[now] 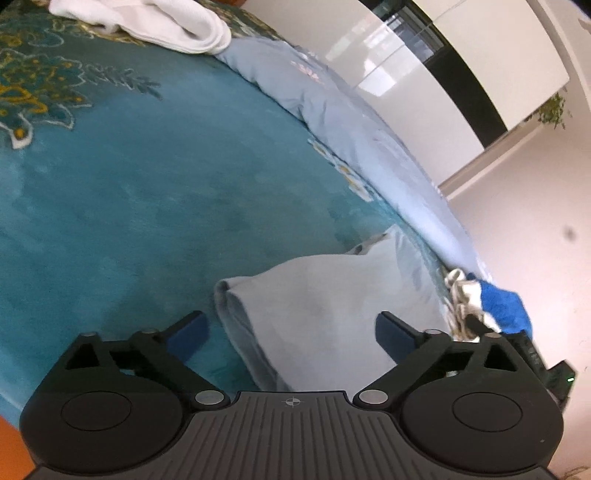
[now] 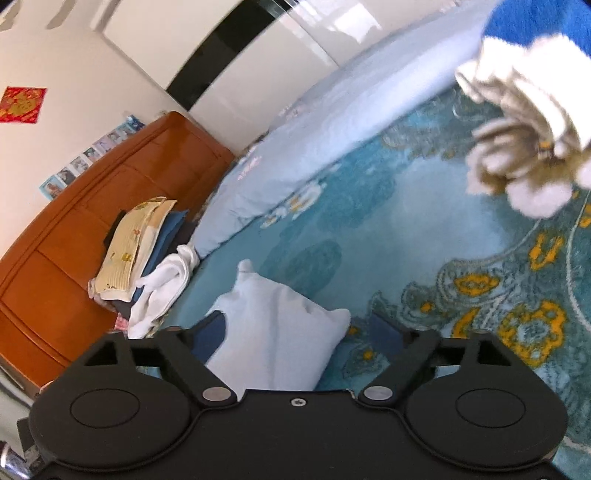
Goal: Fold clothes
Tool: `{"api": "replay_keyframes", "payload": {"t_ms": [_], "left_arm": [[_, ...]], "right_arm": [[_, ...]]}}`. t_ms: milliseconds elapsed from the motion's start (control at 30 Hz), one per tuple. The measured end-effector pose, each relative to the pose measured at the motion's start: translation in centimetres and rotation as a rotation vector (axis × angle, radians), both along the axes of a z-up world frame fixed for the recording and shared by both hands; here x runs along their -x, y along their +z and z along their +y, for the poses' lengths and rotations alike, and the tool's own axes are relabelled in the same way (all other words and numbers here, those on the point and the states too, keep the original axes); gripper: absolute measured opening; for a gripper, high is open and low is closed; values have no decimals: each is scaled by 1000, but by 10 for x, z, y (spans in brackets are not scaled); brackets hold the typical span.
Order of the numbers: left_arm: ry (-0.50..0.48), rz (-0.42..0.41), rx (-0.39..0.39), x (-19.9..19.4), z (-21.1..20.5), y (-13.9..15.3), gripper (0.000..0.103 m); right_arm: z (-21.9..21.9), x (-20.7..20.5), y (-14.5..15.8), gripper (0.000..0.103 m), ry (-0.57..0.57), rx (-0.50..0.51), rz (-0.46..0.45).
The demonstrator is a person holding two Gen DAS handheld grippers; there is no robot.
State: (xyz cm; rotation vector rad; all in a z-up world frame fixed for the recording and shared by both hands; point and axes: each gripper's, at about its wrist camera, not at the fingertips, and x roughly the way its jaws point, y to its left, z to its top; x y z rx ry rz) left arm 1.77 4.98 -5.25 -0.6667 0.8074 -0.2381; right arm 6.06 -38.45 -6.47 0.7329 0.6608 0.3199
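A small, pale blue folded garment (image 1: pixel 325 314) lies on the teal flowered bedspread (image 1: pixel 129 203). My left gripper (image 1: pixel 290 332) stands open over its near edge, with one blue pad on each side and neither pressing on the cloth. In the right wrist view the same garment (image 2: pixel 277 332) lies between the wide-open fingers of my right gripper (image 2: pixel 297 334), loose on the bedspread (image 2: pixel 424 229). A white-gloved hand with a blue sleeve (image 2: pixel 524 129) shows at the upper right there, and it appears again as the gloved hand (image 1: pixel 491 302) at the right edge of the left wrist view.
A rumpled light blue quilt (image 1: pixel 351 129) runs along the far side of the bed. A white garment (image 1: pixel 147 18) lies at the top left. A stack of folded clothes (image 2: pixel 136 251) and a white garment (image 2: pixel 166 288) sit by the wooden headboard (image 2: pixel 74 258).
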Motion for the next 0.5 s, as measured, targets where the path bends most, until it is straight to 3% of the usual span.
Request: {"api": "replay_keyframes", "payload": {"t_ms": [100,233,500], "left_arm": [[-3,-17,2,-1,-3,-2,102],[8,-38,64,-2,1,-6,102],[6,-76,96,-3,1,-12,99]], "right_arm": [[-4,-9,-13,86,-2,-53,27],[-7,-13,-16,87,-1,-99,1],[0,-23,-24,84,61,-170,-34]]}}
